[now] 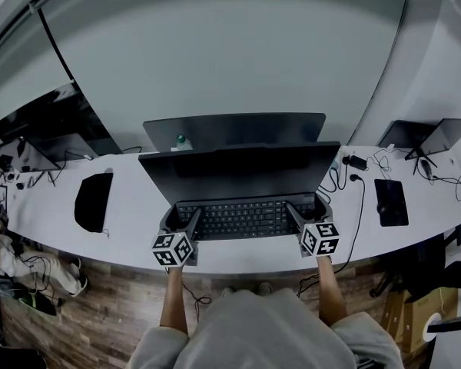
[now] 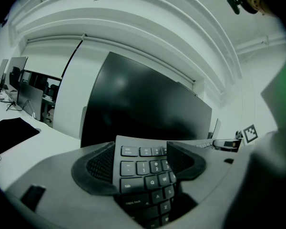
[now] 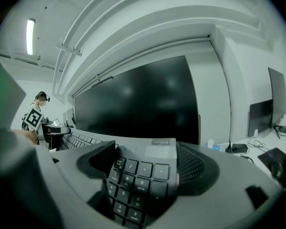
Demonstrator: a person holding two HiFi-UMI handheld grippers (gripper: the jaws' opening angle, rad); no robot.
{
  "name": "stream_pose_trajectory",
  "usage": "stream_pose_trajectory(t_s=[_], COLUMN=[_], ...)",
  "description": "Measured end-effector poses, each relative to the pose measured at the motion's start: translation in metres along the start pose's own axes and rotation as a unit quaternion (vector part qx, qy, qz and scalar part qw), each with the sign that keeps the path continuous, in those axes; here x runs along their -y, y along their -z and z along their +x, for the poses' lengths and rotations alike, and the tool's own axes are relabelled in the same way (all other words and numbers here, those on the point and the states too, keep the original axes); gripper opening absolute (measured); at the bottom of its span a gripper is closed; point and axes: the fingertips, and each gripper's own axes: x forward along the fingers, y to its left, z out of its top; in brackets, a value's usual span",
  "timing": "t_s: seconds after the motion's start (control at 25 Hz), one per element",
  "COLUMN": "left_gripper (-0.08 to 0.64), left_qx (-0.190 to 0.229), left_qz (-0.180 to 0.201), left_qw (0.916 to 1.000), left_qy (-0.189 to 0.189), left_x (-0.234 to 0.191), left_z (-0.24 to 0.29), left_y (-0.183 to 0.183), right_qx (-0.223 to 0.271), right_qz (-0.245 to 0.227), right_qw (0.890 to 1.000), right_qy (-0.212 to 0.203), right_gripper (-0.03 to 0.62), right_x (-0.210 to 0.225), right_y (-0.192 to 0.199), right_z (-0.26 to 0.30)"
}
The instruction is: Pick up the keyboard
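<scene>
Keyboard [image 1: 242,217] looked light, stiff but slick. L gripper [image 2: 142,162] and R gripper [image 3: 148,168] jaws clamped opposite ends — prob. best hold.

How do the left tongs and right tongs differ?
The left tongs grip the keyboard's left end; the right tongs grip its right end. Between the left tongs sit Tab and Q keys; between the right tongs, number-pad keys and a brand label. Both are shut on the keyboard.
</scene>
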Motion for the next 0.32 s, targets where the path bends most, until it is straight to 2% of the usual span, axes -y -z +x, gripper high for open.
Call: stream_pose_trajectory(t_s=[0.32], left_gripper=[0.318], left_qx=[-0.004], left_qz=[-0.003], left_qw=[1.0], left_qy=[-0.002], left_x=[-0.0023], left_z=[0.0016], left_y=[0.0036], right_qx=[-0.005], right_qz=[0.0], right_qw=[1.0], right_qy=[-0.001], right_gripper=[0.391], right_x=[0.0008], right_y=[0.0027], right_z=[0.0029])
